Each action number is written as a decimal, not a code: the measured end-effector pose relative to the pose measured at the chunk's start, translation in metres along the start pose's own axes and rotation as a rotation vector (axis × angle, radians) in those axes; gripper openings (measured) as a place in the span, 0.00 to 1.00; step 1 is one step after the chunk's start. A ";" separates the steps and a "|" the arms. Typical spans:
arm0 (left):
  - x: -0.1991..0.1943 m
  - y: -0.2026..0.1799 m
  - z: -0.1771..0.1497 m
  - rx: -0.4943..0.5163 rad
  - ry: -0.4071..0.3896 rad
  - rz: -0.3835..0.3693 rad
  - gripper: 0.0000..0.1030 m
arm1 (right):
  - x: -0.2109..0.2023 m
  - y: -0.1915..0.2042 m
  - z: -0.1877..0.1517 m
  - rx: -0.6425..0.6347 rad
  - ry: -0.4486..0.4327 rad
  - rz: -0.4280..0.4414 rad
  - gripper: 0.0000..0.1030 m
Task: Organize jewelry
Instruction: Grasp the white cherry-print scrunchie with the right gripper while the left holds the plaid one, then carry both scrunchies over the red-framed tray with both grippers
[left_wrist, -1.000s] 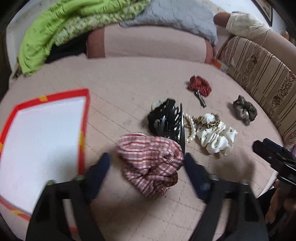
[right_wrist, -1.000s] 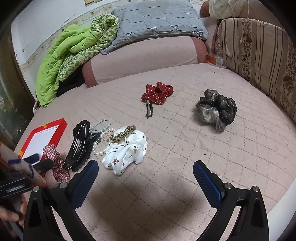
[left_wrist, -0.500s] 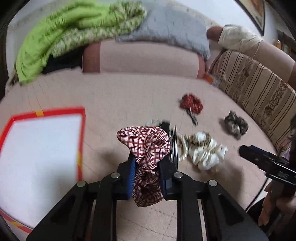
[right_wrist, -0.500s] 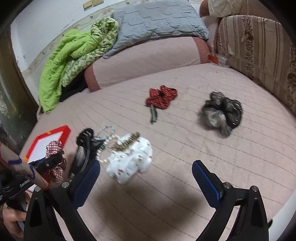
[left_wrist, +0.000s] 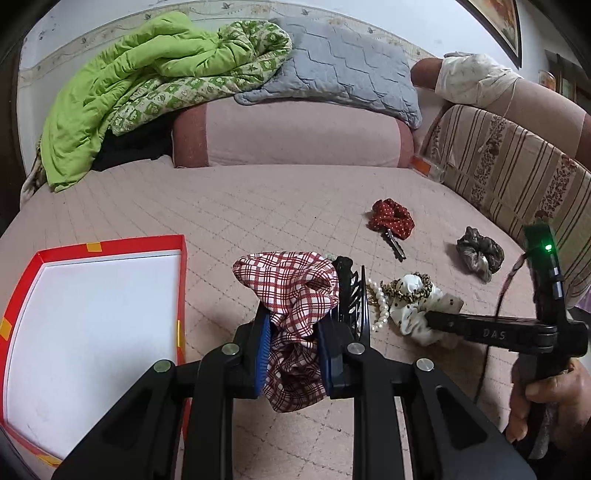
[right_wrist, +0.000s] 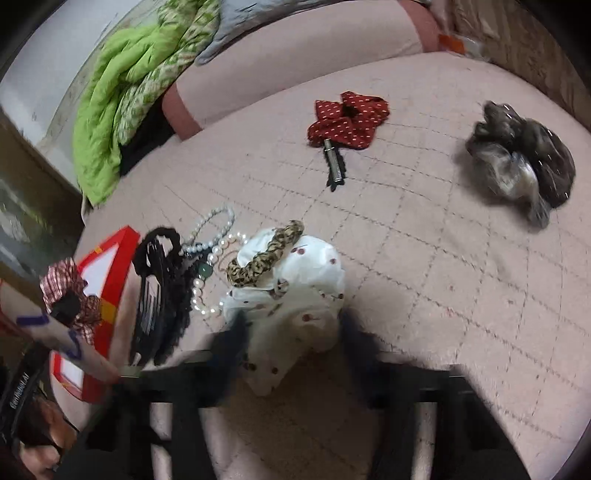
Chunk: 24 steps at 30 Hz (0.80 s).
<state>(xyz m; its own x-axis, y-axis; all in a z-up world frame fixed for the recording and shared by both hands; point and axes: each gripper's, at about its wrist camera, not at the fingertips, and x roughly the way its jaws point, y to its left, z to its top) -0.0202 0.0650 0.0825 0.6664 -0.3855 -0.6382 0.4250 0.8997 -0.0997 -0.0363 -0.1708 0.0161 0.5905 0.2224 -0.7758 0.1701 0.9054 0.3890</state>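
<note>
My left gripper (left_wrist: 295, 325) is shut on a red plaid scrunchie (left_wrist: 291, 280) and holds it just above the pink bedspread, beside a red-rimmed white box (left_wrist: 181, 295). A white cherry-print scrunchie (right_wrist: 295, 291) lies between the fingers of my right gripper (right_wrist: 291, 328). Its jaws are closing, and the blurred fingers meet the scrunchie's two sides. A leopard-print hair tie (right_wrist: 266, 258) rests on the white scrunchie. A black claw clip (right_wrist: 151, 295) and pearl strands (right_wrist: 218, 236) lie to its left.
Farther back lie a red dotted scrunchie (right_wrist: 347, 118) with a black hair clip (right_wrist: 334, 166), and a dark shiny scrunchie (right_wrist: 524, 162) to the right. A green quilt (left_wrist: 129, 92), grey pillow (left_wrist: 340, 66) and pink bolster (left_wrist: 295, 136) line the back. A striped cushion (left_wrist: 509, 177) bounds the right.
My left gripper shut on the plaid scrunchie and raised it off the bedspread. My right gripper dropped toward the white scrunchie and its wide jaws narrowed around it.
</note>
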 end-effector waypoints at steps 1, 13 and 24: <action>0.001 0.000 0.000 0.000 0.003 -0.001 0.21 | -0.002 0.000 -0.001 0.001 -0.010 0.008 0.14; 0.003 -0.001 -0.001 0.010 -0.002 0.006 0.21 | -0.092 0.015 -0.002 -0.114 -0.405 -0.066 0.11; -0.005 0.005 -0.004 0.002 -0.010 0.037 0.21 | -0.084 0.050 -0.005 -0.174 -0.398 0.081 0.11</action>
<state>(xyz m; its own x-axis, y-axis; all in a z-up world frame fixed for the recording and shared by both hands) -0.0235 0.0724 0.0817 0.6874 -0.3542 -0.6340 0.4011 0.9130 -0.0751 -0.0812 -0.1426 0.0980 0.8602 0.1697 -0.4808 -0.0048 0.9456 0.3252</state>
